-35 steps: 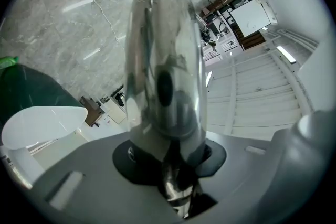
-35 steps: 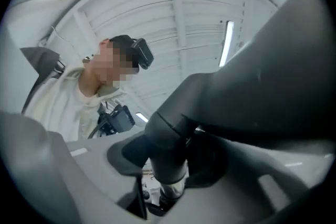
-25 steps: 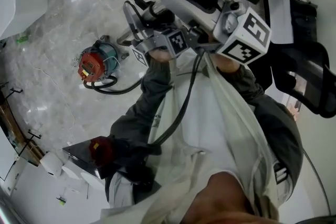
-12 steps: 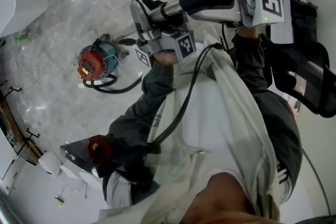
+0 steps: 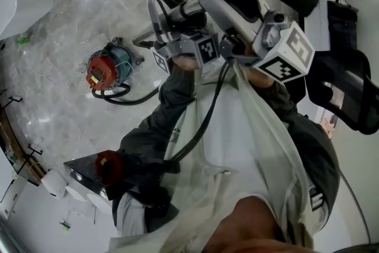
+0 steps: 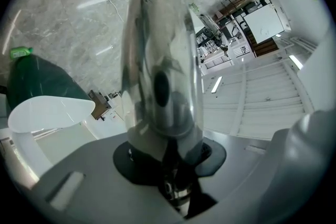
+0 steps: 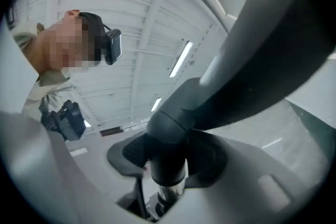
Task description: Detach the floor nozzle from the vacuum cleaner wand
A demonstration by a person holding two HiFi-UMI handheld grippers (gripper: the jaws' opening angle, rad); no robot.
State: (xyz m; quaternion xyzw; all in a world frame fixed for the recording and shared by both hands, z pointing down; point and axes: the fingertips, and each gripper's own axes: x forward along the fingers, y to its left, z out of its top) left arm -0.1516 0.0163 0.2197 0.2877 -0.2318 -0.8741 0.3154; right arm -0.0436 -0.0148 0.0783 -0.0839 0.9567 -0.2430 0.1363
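Floor nozzle (image 7: 283, 44): raised near the person's head, its dark neck running down between the jaws of the right gripper (image 7: 167, 162).
Right gripper: clamped on that neck, a pad on either side, with a short chrome stub showing below the grip.
Wand (image 6: 157, 60): a shiny metal tube, pinched low down by the left gripper (image 6: 169, 157) and running away from it toward the red vacuum body (image 5: 105, 71).
Left gripper: closed tight around the wand.
Why the hold: one gripper on each half lets the two parts be pulled in opposite directions along the tube (a judgement from the grips).
Joint: it seems to sit between the two grippers, which are close together in the head view; whether it has already parted cannot be told.
Vacuum body: on the marble floor (image 5: 77, 3), well apart from the hands, with a black hose (image 5: 133, 99) looped beside it.
Room to move: bare floor lies beyond the left gripper. The person's chest, just beside both grippers, limits any pull toward the body.
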